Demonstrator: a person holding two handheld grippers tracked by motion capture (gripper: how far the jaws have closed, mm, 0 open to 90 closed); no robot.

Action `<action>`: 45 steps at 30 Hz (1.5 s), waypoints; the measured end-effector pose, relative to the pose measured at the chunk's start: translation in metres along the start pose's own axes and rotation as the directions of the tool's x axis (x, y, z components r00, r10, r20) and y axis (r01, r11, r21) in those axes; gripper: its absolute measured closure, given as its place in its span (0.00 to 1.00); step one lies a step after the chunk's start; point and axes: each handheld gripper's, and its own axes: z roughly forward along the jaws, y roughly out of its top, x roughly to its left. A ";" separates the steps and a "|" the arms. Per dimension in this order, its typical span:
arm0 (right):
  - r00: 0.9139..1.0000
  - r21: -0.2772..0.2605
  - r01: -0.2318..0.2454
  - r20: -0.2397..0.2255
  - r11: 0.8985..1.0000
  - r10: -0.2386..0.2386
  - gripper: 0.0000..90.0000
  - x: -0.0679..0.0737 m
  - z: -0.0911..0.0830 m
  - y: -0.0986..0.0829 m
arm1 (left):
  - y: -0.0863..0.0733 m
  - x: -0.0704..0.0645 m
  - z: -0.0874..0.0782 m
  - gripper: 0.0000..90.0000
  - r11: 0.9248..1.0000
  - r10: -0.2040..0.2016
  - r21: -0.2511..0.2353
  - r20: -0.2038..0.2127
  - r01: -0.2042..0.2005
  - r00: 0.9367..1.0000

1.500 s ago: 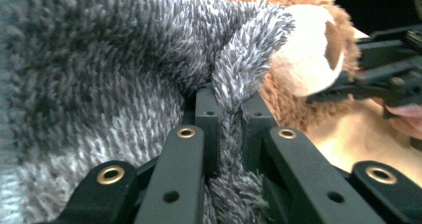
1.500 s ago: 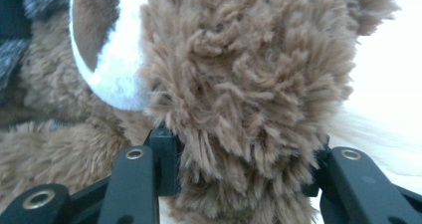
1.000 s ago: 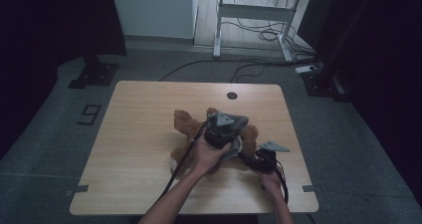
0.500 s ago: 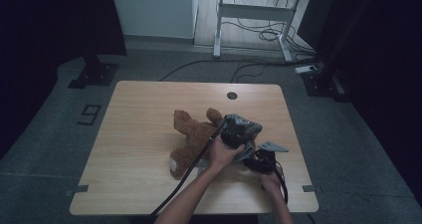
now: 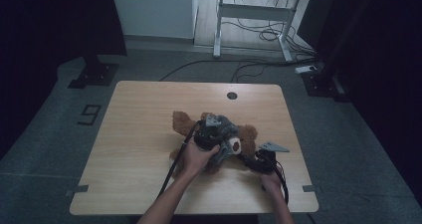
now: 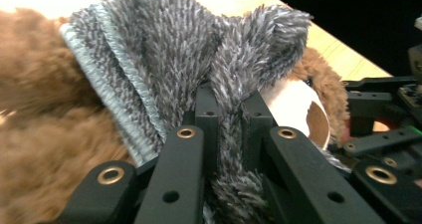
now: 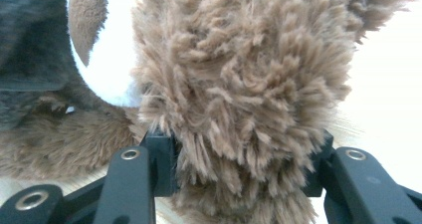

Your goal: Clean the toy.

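Note:
A brown teddy bear (image 5: pixel 183 122) lies on the wooden table (image 5: pixel 139 109), head toward the right. A grey knitted hat (image 6: pixel 199 59) sits against its head beside the white muzzle (image 6: pixel 293 104). My left gripper (image 6: pixel 230 102) is shut on a fold of the hat (image 5: pixel 228 126); in the high view this gripper (image 5: pixel 219 137) is over the bear's head. My right gripper (image 7: pixel 239 159) is closed on a thick tuft of the bear's brown fur (image 7: pixel 239 84) and lies low on the table at the right of the head (image 5: pixel 254 162). The bear's face is mostly hidden.
A round cable hole (image 5: pixel 231 95) is near the table's far edge. The left gripper's cable (image 5: pixel 174 164) trails across the table toward the front edge. A desk frame (image 5: pixel 254 10) and floor cables stand beyond the table.
My left gripper shifted right over the bear's head, then back a little to the left, with the hat in it. The right gripper stayed in place.

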 end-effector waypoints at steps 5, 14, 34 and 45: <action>1.000 0.001 -0.009 -0.004 1.000 0.009 0.54 -0.001 0.000 -0.001 | 0.002 0.004 -0.021 0.90 0.999 0.029 -0.018 -0.046 -0.030 0.999; 1.000 -0.010 -0.025 -0.011 1.000 0.025 0.54 -0.001 0.001 -0.001 | 0.010 -0.013 -0.037 0.90 0.997 0.021 -0.078 0.049 -0.017 0.999; 1.000 0.004 -0.008 -0.013 1.000 0.008 0.54 0.001 0.000 -0.001 | 0.006 -0.047 0.025 0.91 0.996 0.093 -0.007 0.103 -0.093 0.990; 0.999 -0.003 -0.039 -0.030 0.999 0.039 0.54 -0.002 0.000 -0.002 | -0.018 0.021 -0.033 0.90 0.996 -0.046 -0.069 0.027 0.048 0.999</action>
